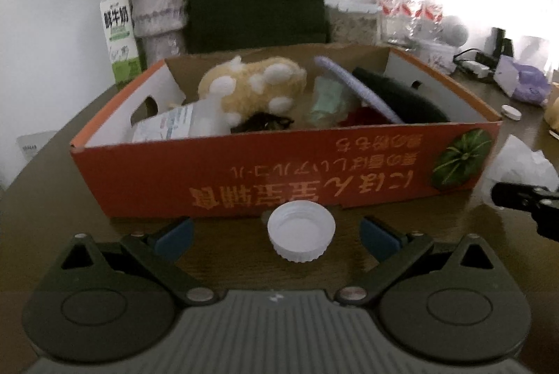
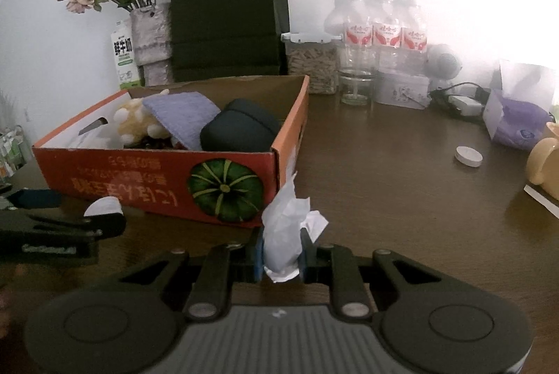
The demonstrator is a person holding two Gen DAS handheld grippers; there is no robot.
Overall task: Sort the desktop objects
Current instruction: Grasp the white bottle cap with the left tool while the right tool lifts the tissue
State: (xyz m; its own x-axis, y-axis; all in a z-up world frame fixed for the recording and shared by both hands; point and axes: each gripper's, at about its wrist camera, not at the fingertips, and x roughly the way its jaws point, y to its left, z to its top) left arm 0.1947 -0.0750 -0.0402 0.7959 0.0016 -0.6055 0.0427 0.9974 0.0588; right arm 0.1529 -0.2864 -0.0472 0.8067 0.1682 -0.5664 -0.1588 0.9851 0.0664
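White cap between spread left gripper fingers (untouched); right gripper clenched on tissue.

The orange box stands across the near middle of the desk, its front wall just behind the white cap that lies between the spread left tongs. The box is crowded with a plush toy, a cloth and a dark case. Right of the box the desk lies bare up to a small white lid. Behind, a black bag, bottles and a vase line the wall. The right tongs pinch crumpled paper beside the box's corner.
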